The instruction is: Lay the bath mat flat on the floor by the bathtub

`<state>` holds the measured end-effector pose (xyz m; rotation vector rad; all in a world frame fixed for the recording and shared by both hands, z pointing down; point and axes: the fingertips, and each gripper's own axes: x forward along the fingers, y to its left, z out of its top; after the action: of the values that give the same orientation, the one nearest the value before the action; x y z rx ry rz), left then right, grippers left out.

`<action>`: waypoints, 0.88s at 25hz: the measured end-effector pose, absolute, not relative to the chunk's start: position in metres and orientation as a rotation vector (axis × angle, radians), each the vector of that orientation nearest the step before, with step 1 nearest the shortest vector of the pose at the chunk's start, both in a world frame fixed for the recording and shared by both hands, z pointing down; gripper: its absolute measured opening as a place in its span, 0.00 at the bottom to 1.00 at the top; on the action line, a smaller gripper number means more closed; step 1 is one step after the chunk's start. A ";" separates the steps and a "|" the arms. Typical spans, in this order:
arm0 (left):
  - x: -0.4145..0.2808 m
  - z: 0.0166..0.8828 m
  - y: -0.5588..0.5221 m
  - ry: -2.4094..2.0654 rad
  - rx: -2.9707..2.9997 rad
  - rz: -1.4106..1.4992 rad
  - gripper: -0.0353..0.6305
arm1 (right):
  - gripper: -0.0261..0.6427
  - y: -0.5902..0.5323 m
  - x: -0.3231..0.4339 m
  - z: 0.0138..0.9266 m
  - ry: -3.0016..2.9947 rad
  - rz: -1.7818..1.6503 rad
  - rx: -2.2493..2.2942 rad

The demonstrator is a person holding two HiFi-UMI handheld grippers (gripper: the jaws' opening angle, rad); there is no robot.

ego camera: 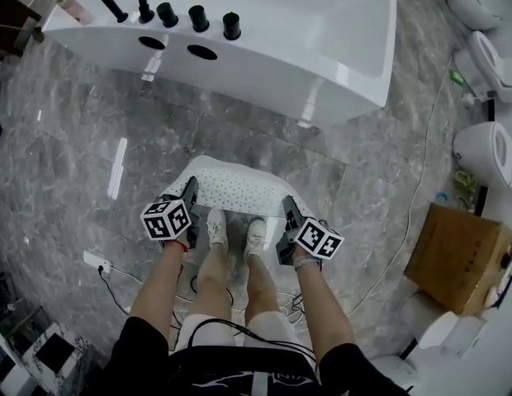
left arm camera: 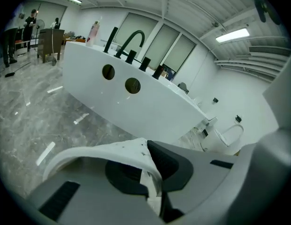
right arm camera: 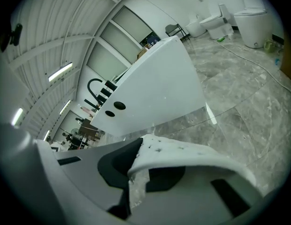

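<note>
Bare legs and a pair of white sneakers [ego camera: 234,229] stand nearest, on the glossy grey marble floor [ego camera: 74,139]. Either side of the shoes, each hand holds a gripper topped with a cube of black-and-white square markers. The left gripper [ego camera: 190,190] is clamped on the left corner of the white perforated rubber bath mat [ego camera: 239,186]. The right gripper [ego camera: 289,206] pinches the right corner in the same way. In the left gripper view the jaws [left arm camera: 152,179] are closed tight on the mat's edge [left arm camera: 103,150], which curls away in an arc; the right gripper view shows the mirror of this, jaws [right arm camera: 129,175] shut on the mat [right arm camera: 183,153].

The mat stretches between the two grippers just past the toes, bowed rather than flat. Whether its far edge touches the floor is unclear.

Beyond it stands the white freestanding bathtub [ego camera: 322,40] with black tap fittings [ego camera: 198,16] on its rim. A brown cardboard box [ego camera: 458,258] and white toilets [ego camera: 487,151] sit to the right.
</note>
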<state>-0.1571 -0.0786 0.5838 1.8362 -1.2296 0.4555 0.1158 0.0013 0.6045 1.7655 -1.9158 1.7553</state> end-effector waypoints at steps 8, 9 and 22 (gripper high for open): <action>-0.135 0.638 -0.138 -1.160 1.878 0.469 0.09 | 0.09 -0.032 0.132 0.664 -1.871 1.780 1.860; -0.133 0.644 -0.144 -1.155 1.880 0.470 0.09 | 0.09 -0.037 0.133 0.668 -1.875 1.784 1.866; -0.103 0.686 -0.232 -1.084 1.949 0.506 0.09 | 0.09 -0.120 0.159 0.705 -1.925 1.734 1.892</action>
<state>-0.1032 -0.2317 0.6858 1.9491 -1.0839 0.5064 0.1586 -0.1205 0.7055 1.8920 -1.9247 1.7344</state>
